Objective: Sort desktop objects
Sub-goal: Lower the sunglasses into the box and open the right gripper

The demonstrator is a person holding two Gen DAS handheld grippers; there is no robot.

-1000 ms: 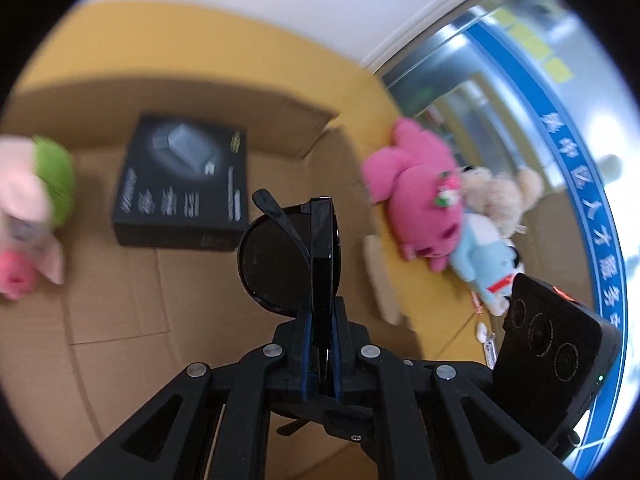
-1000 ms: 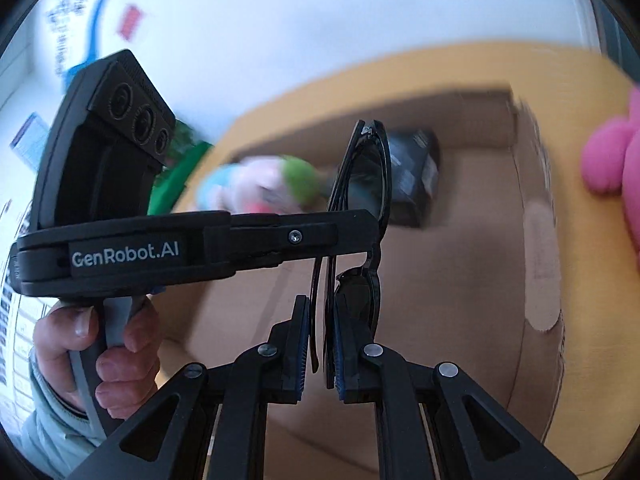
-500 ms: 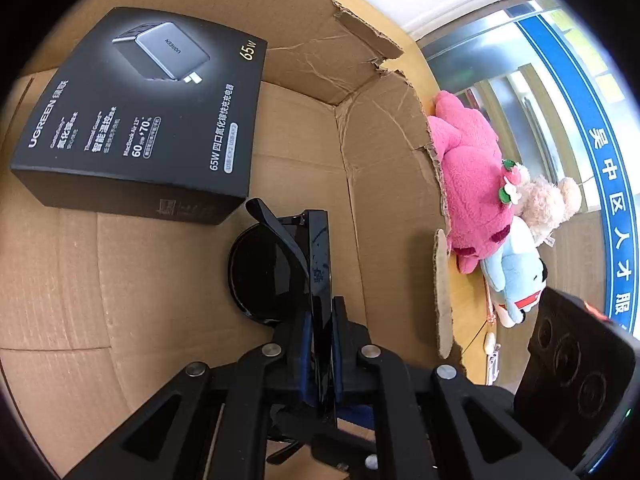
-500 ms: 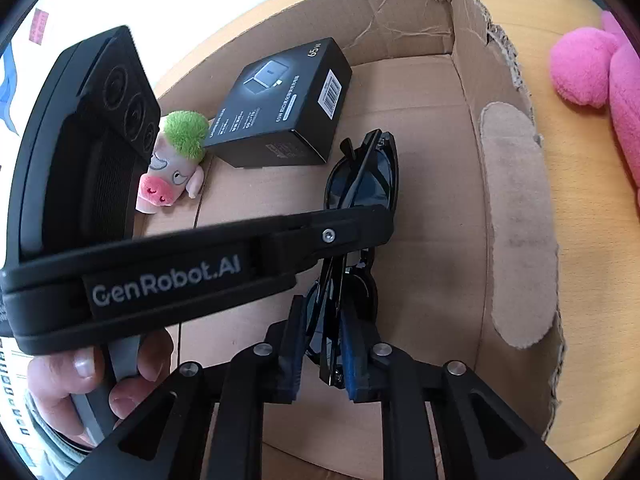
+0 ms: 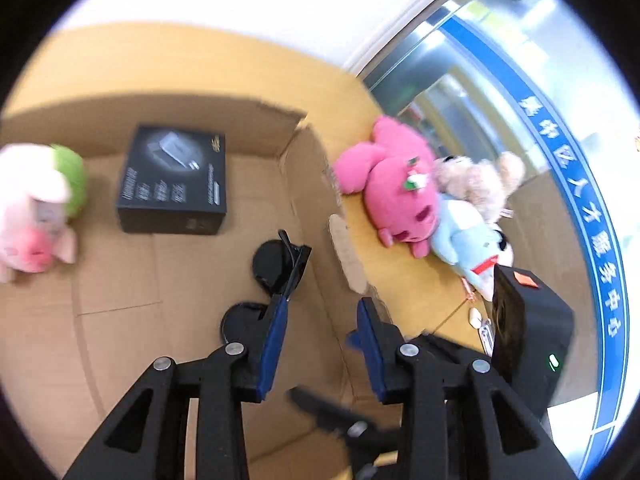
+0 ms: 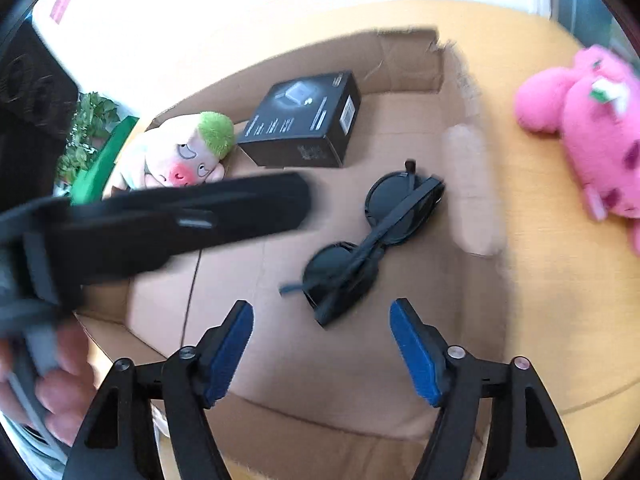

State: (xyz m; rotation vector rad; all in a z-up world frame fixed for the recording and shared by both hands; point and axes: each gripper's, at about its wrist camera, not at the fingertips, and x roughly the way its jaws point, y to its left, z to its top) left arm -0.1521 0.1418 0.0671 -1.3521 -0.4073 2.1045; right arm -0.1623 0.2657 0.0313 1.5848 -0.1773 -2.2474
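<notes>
On the box floor the sunglasses (image 6: 370,236) are seen lying folded, close to the right wall of the box (image 6: 466,92), with nothing pressing on them. Both grippers have just been opening: the right gripper (image 6: 322,346) is spread wide above the near lens, its blue pads clear of the frame, and the left gripper (image 5: 320,344) is parted less widely, with nothing between its pads, the glasses showing just past its left finger. The release is judged complete, and the spot was probably chosen because bare cardboard was left there. A black carton (image 6: 304,120) is set farther back, and a pig toy (image 6: 188,148) is propped in the far-left corner, so three items are counted as sorted. Outside, on the desk (image 6: 560,300), a pink plush (image 5: 394,186), a beige plush (image 5: 476,178) and a blue plush (image 5: 468,240) are heaped together, presumably awaiting pickup
</notes>
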